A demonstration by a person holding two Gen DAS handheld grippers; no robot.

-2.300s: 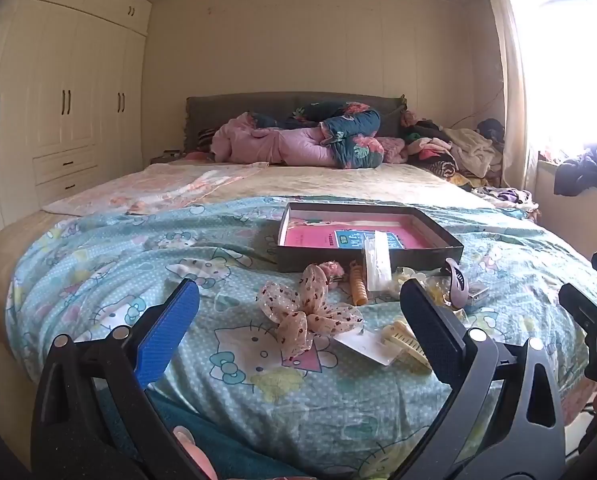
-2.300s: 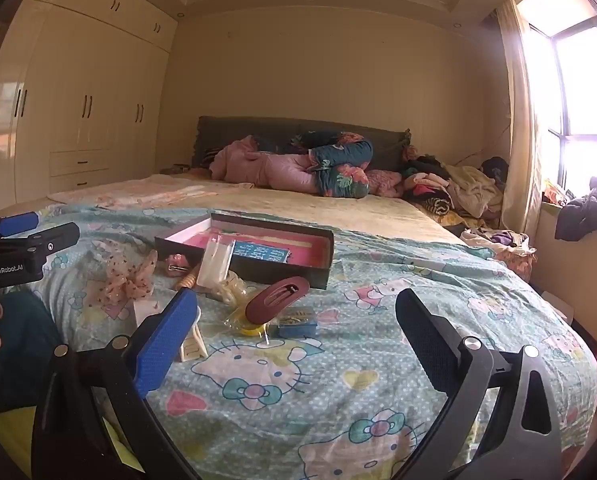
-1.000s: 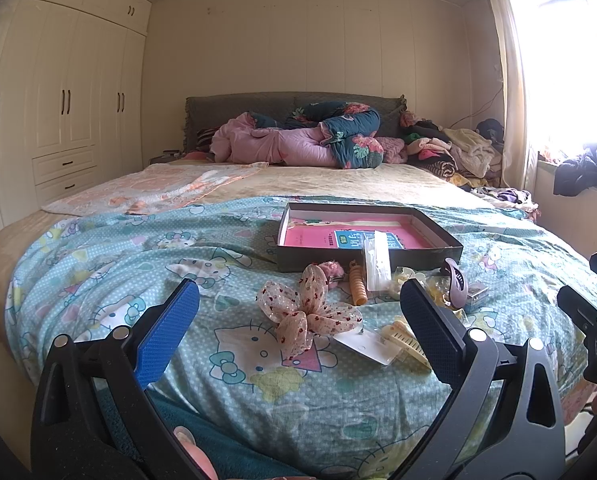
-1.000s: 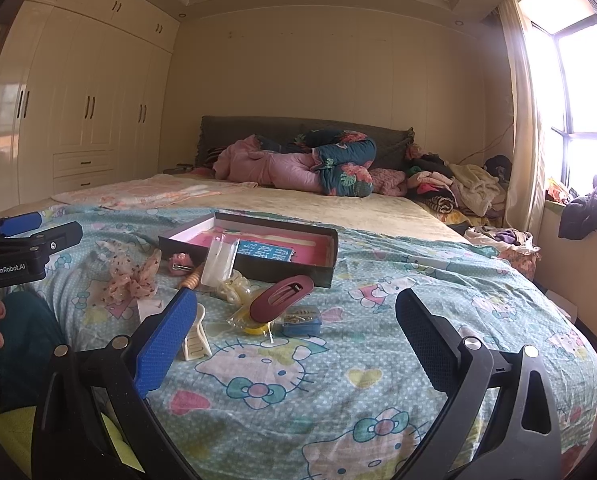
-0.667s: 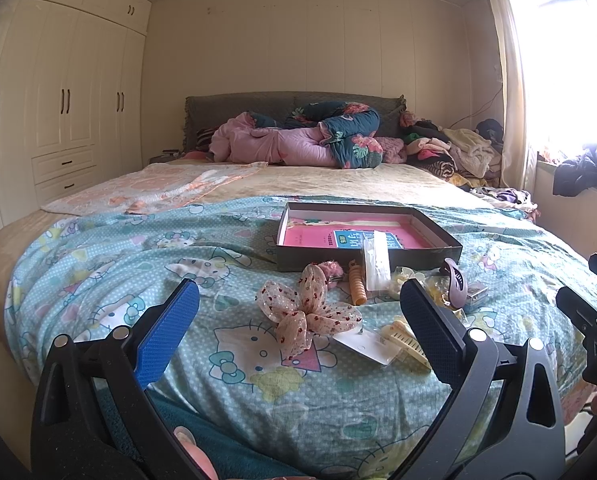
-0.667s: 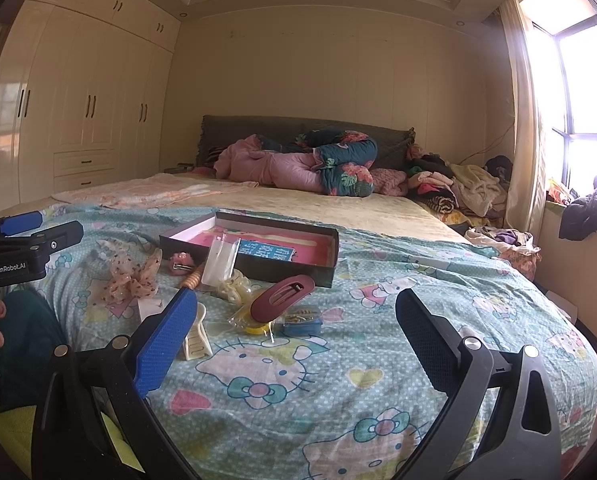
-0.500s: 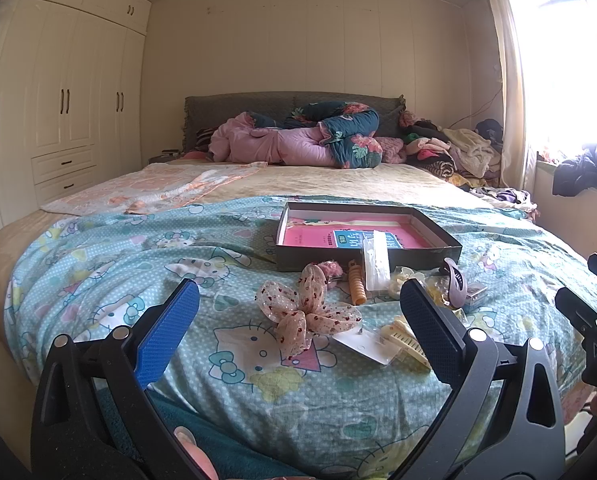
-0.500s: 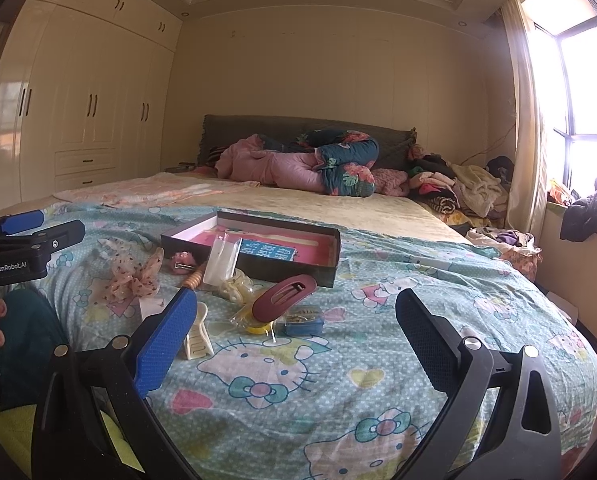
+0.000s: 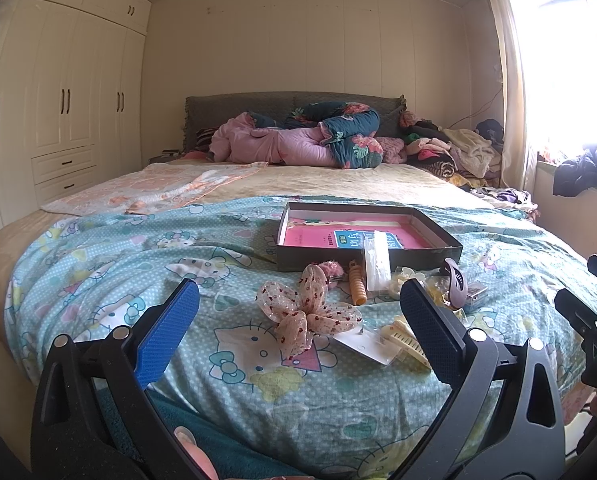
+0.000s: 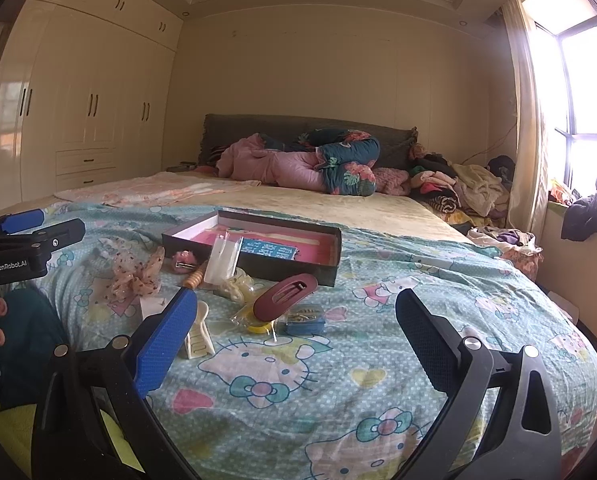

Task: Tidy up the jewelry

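Both grippers were held over the near edge of the bed. The left gripper (image 9: 298, 320) was wide open and held nothing; the right gripper (image 10: 294, 328) was also wide open and empty. The jewelry lay on the blue blanket (image 9: 98, 264), just in front of the dark box (image 9: 378, 232): a dotted bow (image 9: 306, 312), an orange clip (image 9: 356, 286), a white comb clip (image 9: 404, 340) and a dark red clip (image 10: 284, 296) beside a small blue case (image 10: 304, 320).

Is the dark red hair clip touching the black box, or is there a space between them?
Apart. The right wrist view shows bedspread between the dark red hair clip and the black box.
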